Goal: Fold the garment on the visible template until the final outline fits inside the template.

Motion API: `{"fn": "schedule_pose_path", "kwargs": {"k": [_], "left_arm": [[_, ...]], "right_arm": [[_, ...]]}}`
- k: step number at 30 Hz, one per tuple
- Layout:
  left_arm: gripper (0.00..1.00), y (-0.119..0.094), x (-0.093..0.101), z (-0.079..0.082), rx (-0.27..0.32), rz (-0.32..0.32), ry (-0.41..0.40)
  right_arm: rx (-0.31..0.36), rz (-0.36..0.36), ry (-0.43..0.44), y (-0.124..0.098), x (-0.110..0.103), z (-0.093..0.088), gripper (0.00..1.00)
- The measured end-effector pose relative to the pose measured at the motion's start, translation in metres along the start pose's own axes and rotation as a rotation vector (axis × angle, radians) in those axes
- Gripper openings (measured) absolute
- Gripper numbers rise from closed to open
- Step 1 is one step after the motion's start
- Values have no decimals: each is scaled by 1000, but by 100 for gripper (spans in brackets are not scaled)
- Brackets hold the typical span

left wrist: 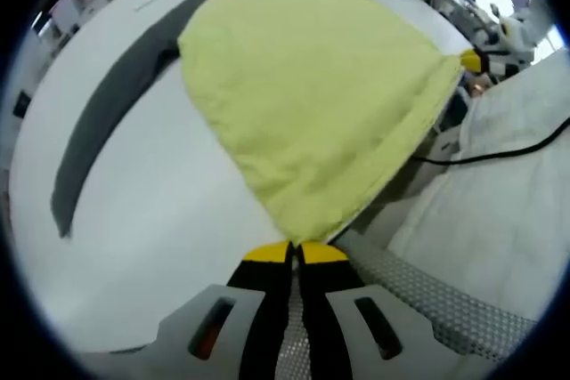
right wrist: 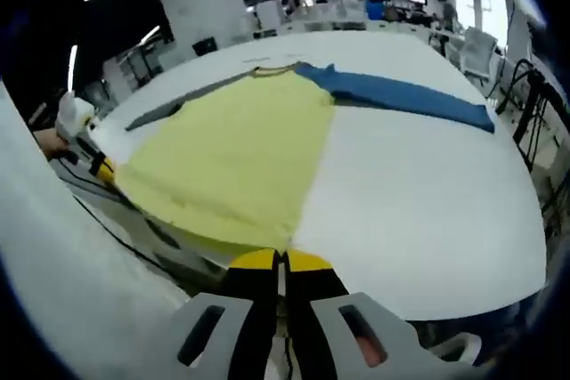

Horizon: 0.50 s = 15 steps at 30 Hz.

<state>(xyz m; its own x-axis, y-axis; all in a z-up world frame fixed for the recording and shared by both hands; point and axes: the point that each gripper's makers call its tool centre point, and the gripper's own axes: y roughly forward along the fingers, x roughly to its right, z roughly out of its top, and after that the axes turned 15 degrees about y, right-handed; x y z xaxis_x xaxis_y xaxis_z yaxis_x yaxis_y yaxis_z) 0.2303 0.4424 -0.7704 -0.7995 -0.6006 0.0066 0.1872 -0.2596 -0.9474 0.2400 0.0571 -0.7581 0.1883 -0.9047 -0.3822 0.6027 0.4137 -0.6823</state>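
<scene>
1. Left gripper [left wrist: 295, 254], yellow-tipped black jaws, is sitting closed and pinching one hem corner of the pale yellow long-sleeved fabric garment [left wrist: 303, 86]
2. Right gripper [right wrist: 279, 262], same yellow tips, is also clamped tight on the opposite hem corner of the garment [right wrist: 232, 153]; it is showing at the far right in the left gripper view [left wrist: 470, 60]
3. Garment is lying spread on the wide white table [right wrist: 419, 184], hem at the near edge, collar pointing away
4. Grey sleeve [left wrist: 107, 113] is stretching out flat to one side, blue sleeve [right wrist: 401, 93] to the other; yellow body is looking smooth, slightly lifted at the pinched hem
5. Template outline: cannot tell where it is lying
6. Risk: pulling the hem unevenly is likely skewing the fold; a thin pinch may be slipping mid-lift; the hem hanging past the table edge could be dragging the garment off
</scene>
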Motion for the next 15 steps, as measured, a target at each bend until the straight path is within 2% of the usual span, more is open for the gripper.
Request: {"fn": "schedule_pose_path", "kwargs": {"k": [3, 15], "left_arm": [[0, -1, -1, 0, 4, 0, -5], [0, 0, 0, -2, -14, -9, 13]], "right_arm": [[-3, 0, 2, 0, -2, -1, 3], [-71, -5, -123, 3, -3, -16, 3]]}}
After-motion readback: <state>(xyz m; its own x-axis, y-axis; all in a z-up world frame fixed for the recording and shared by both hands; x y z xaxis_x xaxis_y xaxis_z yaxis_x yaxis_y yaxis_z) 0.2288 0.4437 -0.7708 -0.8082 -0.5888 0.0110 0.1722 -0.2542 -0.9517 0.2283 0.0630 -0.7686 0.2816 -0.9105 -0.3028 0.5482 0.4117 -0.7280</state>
